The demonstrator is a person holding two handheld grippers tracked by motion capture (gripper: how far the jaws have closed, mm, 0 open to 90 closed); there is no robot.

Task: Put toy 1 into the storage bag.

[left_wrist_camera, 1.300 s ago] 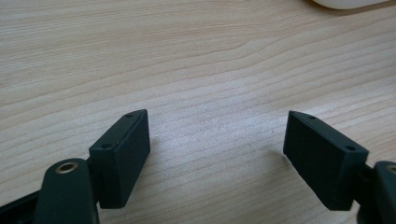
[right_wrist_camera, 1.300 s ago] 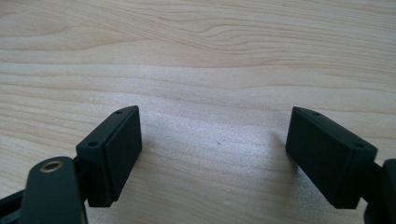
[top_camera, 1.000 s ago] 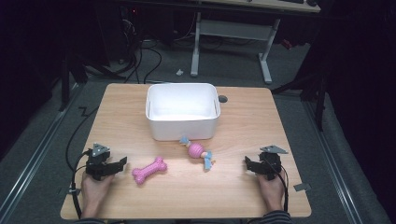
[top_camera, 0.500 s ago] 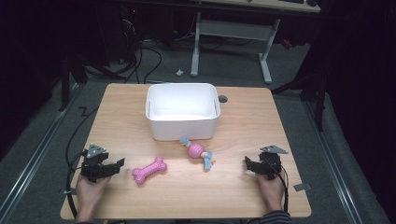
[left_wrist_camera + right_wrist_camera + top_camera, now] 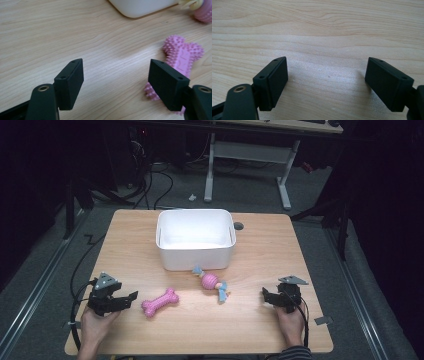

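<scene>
My left hand-held gripper (image 5: 131, 297) sits near the front left corner of the worktop (image 5: 260, 330), its jaws spread with nothing between them; they have just been closing a little. In the left gripper view the same hand-held gripper (image 5: 116, 80) looks down over bare wood, and the pink bone (image 5: 178, 61) lies just past the right-hand jaw, partly hidden behind it, not touched by either pad as far as I can tell. From the high view the bone (image 5: 160, 302) lies flat on the worktop, slanted, just to the right of that gripper's tips.

Further right lies a rope toy (image 5: 212, 282) with a pink ball in its middle and blue and yellow ends, close to the front wall of the white bin (image 5: 195, 259), which stands in the middle of the worktop toward the far side. A corner of the bin and the pink ball show at the top of the left gripper view.

My right hand-held gripper (image 5: 266, 296) rests near the front right corner, well apart from the toys. Its jaws are spread wide over bare wood in the right gripper view (image 5: 327, 82), holding nothing.
</scene>
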